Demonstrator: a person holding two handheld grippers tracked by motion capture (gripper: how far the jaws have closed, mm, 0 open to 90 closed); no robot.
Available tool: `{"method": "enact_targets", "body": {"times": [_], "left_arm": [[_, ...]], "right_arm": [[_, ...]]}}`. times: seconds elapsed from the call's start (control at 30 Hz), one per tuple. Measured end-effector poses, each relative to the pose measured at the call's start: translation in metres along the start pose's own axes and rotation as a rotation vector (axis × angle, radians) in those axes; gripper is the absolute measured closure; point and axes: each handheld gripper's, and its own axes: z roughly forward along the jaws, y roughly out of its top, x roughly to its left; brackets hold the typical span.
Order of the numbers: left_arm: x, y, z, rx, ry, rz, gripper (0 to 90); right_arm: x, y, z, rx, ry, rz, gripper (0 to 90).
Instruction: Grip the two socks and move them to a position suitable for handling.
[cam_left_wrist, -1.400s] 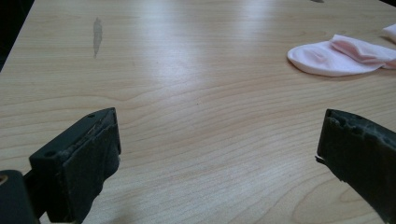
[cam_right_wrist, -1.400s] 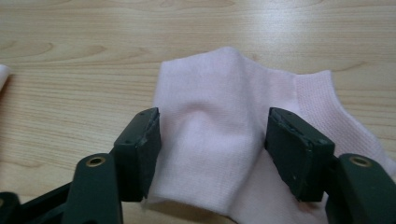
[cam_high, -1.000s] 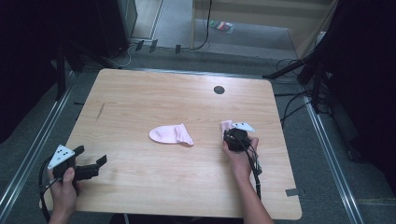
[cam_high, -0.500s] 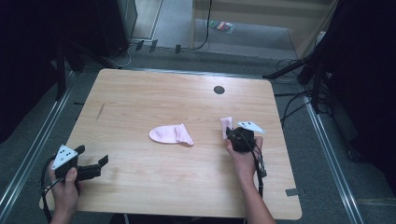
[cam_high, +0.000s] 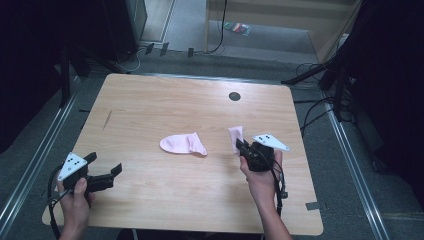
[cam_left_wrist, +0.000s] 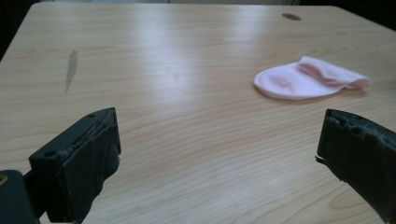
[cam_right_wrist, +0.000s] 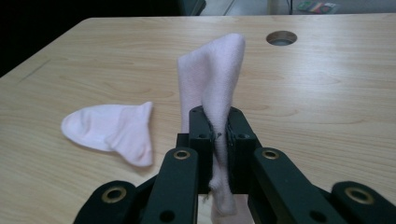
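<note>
A pink sock (cam_high: 182, 144) (cam_left_wrist: 308, 78) (cam_right_wrist: 109, 129) lies flat near the middle of the wooden table (cam_high: 150, 105). A second pink sock (cam_high: 235, 136) (cam_right_wrist: 215, 79) stands up out of my right gripper (cam_high: 241, 147) (cam_right_wrist: 217, 126), which is shut on it and lifted off the table to the right of the flat sock. Its jaws have just been closing on that sock. My left gripper (cam_high: 103, 165) (cam_left_wrist: 217, 154) is held open near the front left corner, nothing between its jaws, pointing towards the flat sock.
A round cable hole (cam_high: 234, 96) (cam_right_wrist: 280, 37) sits at the back of the table. A dark scuff (cam_high: 107, 120) (cam_left_wrist: 71, 67) marks the left side. Metal rails run along the floor on both sides, and cables (cam_high: 320, 107) lie off the right edge.
My right gripper has risen with the pink sock, lifting it off the table so it now sticks up. My left gripper has moved up a little.
</note>
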Motion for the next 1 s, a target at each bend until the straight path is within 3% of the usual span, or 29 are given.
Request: {"method": "enact_targets", "body": {"times": [0.37,0.43,0.5,0.53,0.6,0.83,1.0], "left_arm": [[-0.044,0.021,0.009,-0.014,-0.081,0.032,0.0],[-0.057,0.024,0.014,-0.018,-0.113,0.042,0.0],[-0.061,0.025,0.016,-0.014,-0.125,0.041,0.0],[-0.067,0.027,0.019,-0.011,-0.163,0.031,0.0],[-0.075,0.029,0.022,-0.012,-0.175,0.037,0.0],[-0.096,0.032,0.035,-0.026,-0.216,0.025,0.0],[-0.101,0.026,0.038,-0.017,-0.234,0.037,0.0]], "right_arm": [[0.034,-0.009,-0.021,-0.002,0.072,-0.026,84.7],[0.042,-0.013,-0.024,0.007,0.099,-0.025,84.7],[0.043,-0.014,-0.025,0.006,0.11,-0.021,84.7],[0.049,-0.017,-0.027,0.008,0.129,-0.014,84.7],[0.054,-0.02,-0.029,0.009,0.136,-0.02,84.7],[0.066,-0.036,-0.025,0.05,0.155,-0.039,84.6],[0.078,-0.051,-0.014,0.09,0.165,-0.059,84.6]]}}
